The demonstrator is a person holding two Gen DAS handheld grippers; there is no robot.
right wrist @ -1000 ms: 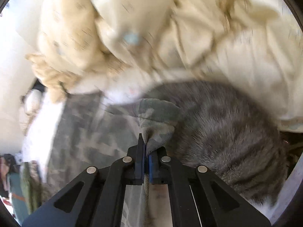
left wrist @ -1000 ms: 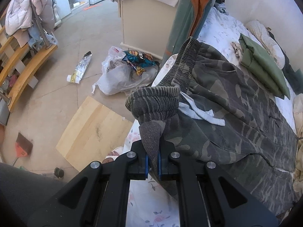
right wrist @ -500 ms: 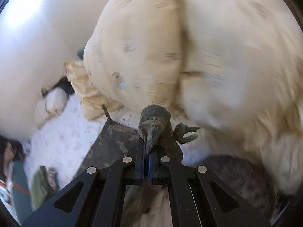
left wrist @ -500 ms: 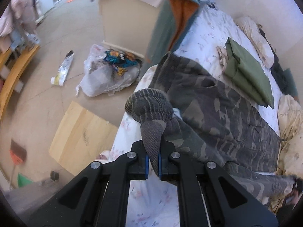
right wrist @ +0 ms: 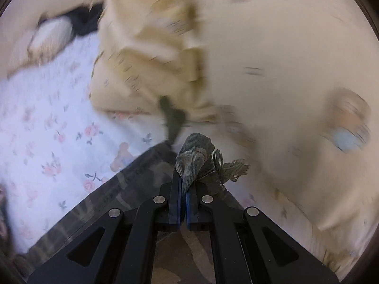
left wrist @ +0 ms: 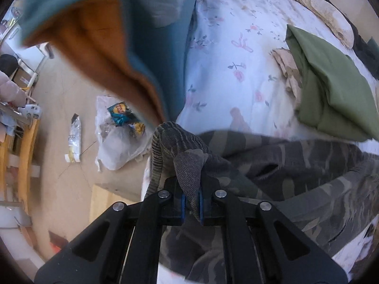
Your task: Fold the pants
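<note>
I see a bed with a white floral sheet (left wrist: 236, 54), a folded olive-green cloth (left wrist: 331, 90) on it and a cream pillow (left wrist: 317, 7) at the far edge. Beige floor (left wrist: 61, 108) on the left holds a clear plastic bag (left wrist: 120, 146) of snack packets, a wrapper (left wrist: 74, 139), wooden furniture (left wrist: 26, 156). Right view: blurred cream duvet (right wrist: 272, 54).
</note>
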